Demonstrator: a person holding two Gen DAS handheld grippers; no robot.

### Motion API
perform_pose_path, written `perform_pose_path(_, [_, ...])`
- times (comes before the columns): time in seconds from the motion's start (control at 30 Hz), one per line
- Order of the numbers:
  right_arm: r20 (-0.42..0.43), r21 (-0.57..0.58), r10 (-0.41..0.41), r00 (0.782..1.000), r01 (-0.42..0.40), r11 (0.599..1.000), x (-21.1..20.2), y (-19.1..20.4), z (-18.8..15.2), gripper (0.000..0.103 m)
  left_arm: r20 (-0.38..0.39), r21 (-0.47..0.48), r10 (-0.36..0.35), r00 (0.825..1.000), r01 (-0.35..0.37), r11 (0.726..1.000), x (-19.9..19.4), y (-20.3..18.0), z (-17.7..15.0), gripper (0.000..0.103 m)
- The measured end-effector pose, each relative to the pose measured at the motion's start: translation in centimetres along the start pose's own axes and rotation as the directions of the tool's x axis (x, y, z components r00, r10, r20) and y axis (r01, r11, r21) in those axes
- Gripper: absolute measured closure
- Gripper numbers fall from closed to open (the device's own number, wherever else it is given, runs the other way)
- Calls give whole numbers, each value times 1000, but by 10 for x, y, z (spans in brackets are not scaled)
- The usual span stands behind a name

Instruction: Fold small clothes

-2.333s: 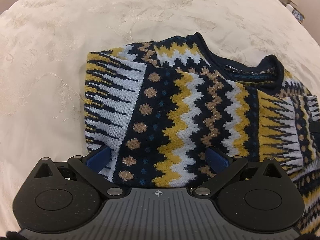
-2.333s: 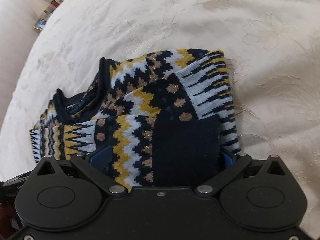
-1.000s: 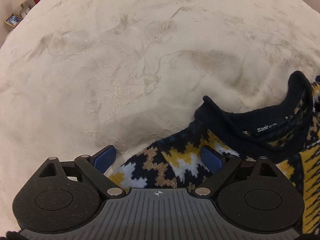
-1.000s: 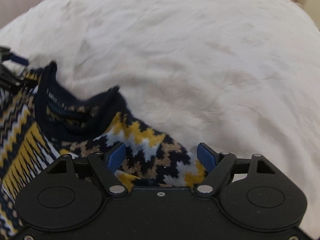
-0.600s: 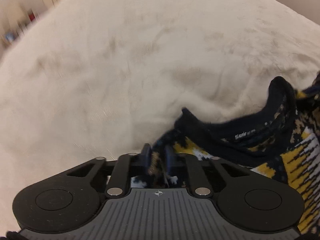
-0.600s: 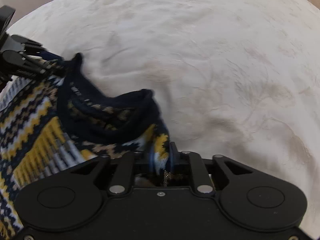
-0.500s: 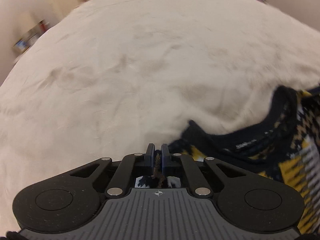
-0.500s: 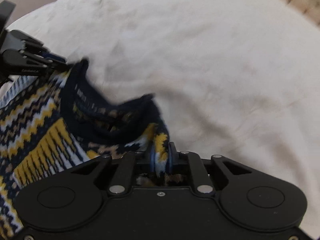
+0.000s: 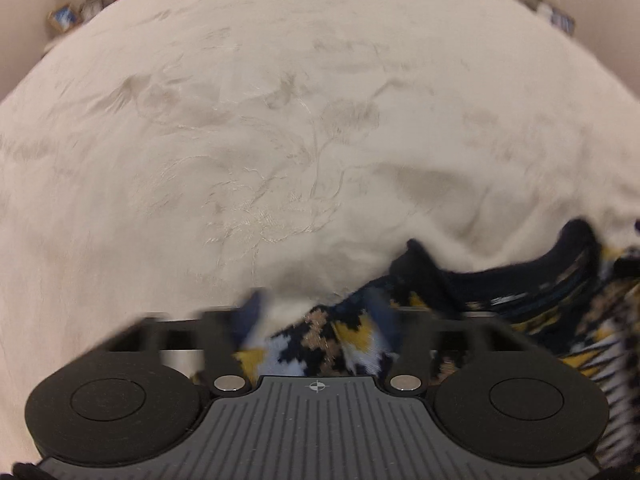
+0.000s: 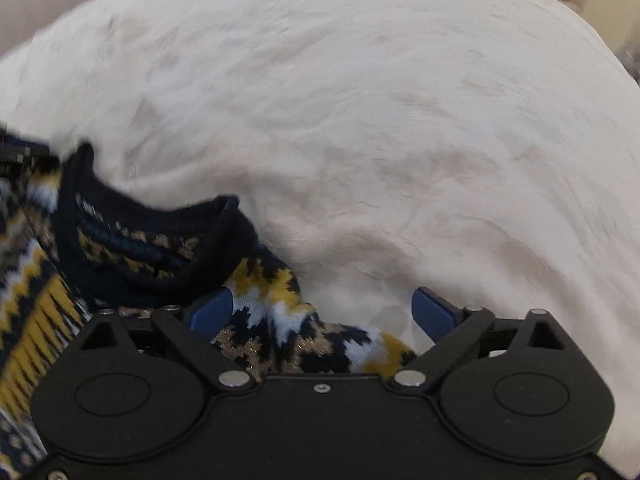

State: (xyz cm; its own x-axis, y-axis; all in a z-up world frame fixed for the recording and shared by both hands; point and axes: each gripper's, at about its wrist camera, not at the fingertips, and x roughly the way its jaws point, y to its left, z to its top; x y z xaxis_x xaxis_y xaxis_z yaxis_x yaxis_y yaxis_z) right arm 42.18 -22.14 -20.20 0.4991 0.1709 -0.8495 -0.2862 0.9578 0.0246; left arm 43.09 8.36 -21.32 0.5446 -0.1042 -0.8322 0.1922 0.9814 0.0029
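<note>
A navy, yellow and white patterned knit sweater lies on a cream embroidered bedspread. In the left wrist view its left shoulder lies between the blue pads of my left gripper, which stands open, blurred by motion. In the right wrist view the sweater shows its dark collar at the left, and its right shoulder lies between the open pads of my right gripper. Neither gripper pinches the fabric.
The bedspread fills both views beyond the sweater. Shelves with small items stand at the far left past the bed edge, and more items at the far right.
Half a second ago both grippers were shut on the sweater's shoulders. Now both have opened and let the fabric go. The collar lies lower on the bed.
</note>
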Motion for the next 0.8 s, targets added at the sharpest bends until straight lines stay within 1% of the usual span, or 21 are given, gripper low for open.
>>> perform_pose_path(0.03, [15,25,-3,1000,2,1000,-8,-2,-1,6,29,-13,0,1000,1,1000,-8,-1,-1,19])
perform_pose_path(0.1, [45,67,7,999,-10,998,-24,-3,-3,5,81,-17,15,997,-13,1000,-29,-3,-4,17])
perform_pose_path(0.17, [69,93,15,998,-21,995,-40,-1,-5,0,102,-27,15,995,-12,1000,-49,-6,-9,10])
perform_pose_path(0.23, [92,101,24,995,-34,994,-58,6,-10,0,116,-50,3,993,3,999,-65,-7,-13,8])
perform_pose_path(0.33, [100,113,70,993,-82,990,-80,12,-17,0,108,-75,-13,994,22,997,-85,-9,-25,8])
perform_pose_path(0.43, [104,115,105,989,-116,986,-92,33,-29,0,98,-82,-22,995,30,996,-105,-12,-46,8])
perform_pose_path(0.53, [120,113,97,988,-111,987,-108,59,-46,0,76,-82,-39,996,45,996,-121,-14,-70,8])
perform_pose_path(0.63, [132,139,96,987,-114,984,-133,77,-66,0,70,-66,-52,996,57,996,-139,-17,-95,8])
perform_pose_path(0.73, [153,192,114,982,-142,971,-152,92,-87,0,90,-38,-47,995,50,998,-161,-20,-116,8])
perform_pose_path(0.8, [162,228,110,981,-146,963,-163,101,-99,0,112,-22,-39,993,42,999,-176,-21,-126,8])
